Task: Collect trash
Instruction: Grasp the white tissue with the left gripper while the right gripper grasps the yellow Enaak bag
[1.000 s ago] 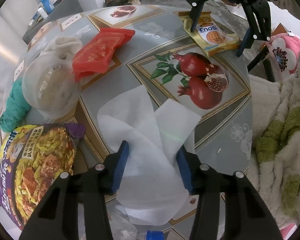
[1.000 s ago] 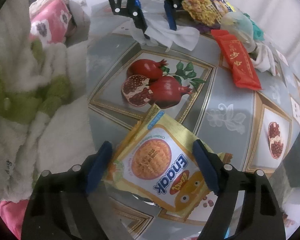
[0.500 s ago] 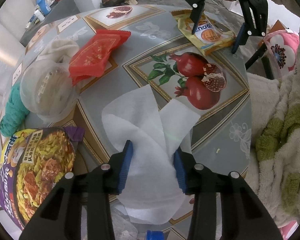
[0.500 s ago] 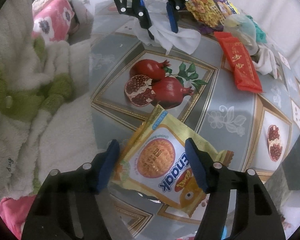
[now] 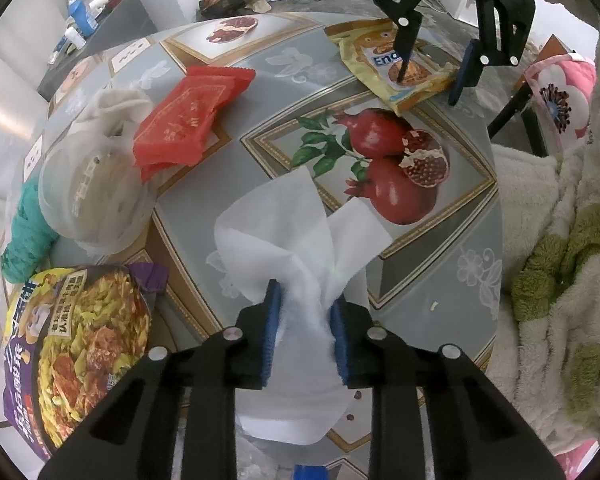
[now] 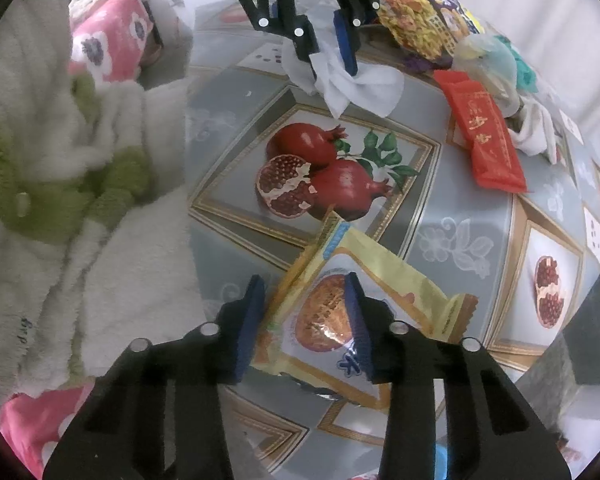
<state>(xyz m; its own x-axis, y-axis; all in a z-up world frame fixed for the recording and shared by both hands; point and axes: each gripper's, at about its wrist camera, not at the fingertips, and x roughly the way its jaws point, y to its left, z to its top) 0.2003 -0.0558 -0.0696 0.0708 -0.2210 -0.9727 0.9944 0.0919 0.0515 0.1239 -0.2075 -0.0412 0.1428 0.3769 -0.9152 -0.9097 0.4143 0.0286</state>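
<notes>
My left gripper point(image 5: 305, 320) is shut on a white tissue point(image 5: 284, 220), which bunches between its blue pads on the pomegranate-print table. It also shows in the right wrist view point(image 6: 328, 44), with the tissue point(image 6: 360, 84) under it. My right gripper point(image 6: 304, 316) is closing on a yellow Enaak snack packet point(image 6: 348, 308); the jaws still stand apart and the packet's edge bends between them. The packet point(image 5: 396, 72) and right gripper point(image 5: 432, 72) show at the far side in the left wrist view.
A red wrapper point(image 5: 188, 120), a clear plastic lid or bowl point(image 5: 92, 188), a teal cloth point(image 5: 24, 236) and an instant noodle bowl point(image 5: 76, 344) lie on the table's left. A fluffy white and green blanket point(image 5: 560, 260) borders the table's right edge.
Both grippers have closed inward. The left jaws have pinched the tissue, which now bunches up. The right jaws have narrowed around the snack packet, buckling it.
</notes>
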